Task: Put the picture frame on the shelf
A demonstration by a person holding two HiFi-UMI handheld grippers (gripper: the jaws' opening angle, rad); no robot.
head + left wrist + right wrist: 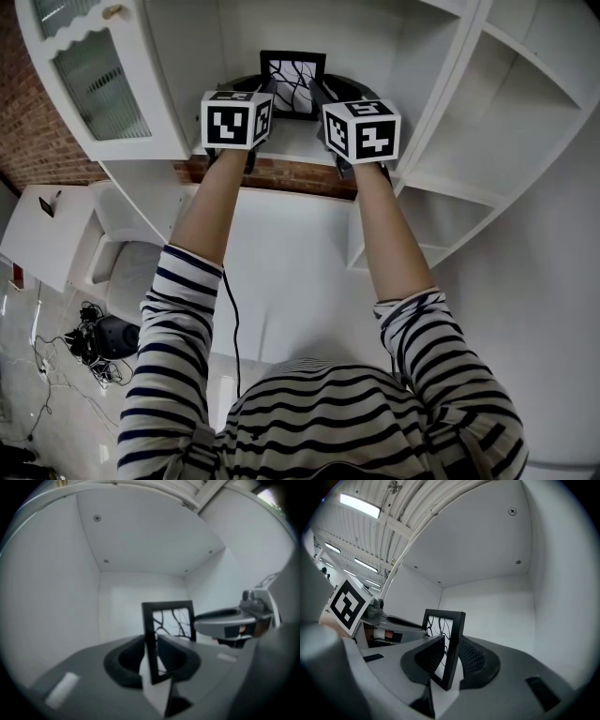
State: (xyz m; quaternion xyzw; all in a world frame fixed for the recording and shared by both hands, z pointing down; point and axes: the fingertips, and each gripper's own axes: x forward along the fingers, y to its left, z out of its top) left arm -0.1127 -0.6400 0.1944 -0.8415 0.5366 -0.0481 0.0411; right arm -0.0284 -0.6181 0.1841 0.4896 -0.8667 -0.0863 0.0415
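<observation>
The picture frame (292, 82) is black with a white sheet of dark branch lines, and it stands upright inside a white shelf compartment (375, 47). My left gripper (265, 96) is shut on its left edge and my right gripper (320, 97) on its right edge. In the left gripper view the frame (171, 618) sits pinched between the jaws of the left gripper (152, 660), with the right gripper (229, 623) beside it. In the right gripper view the frame (446, 637) is clamped by the right gripper (451, 660). The frame's bottom edge is hidden behind the jaws.
A cabinet door with ribbed glass (94, 75) hangs at the upper left. More open white shelf compartments (525, 112) lie to the right. Below are a brick wall (37, 141), a white table (47, 234), a pale armchair (131, 272) and floor cables (89, 347).
</observation>
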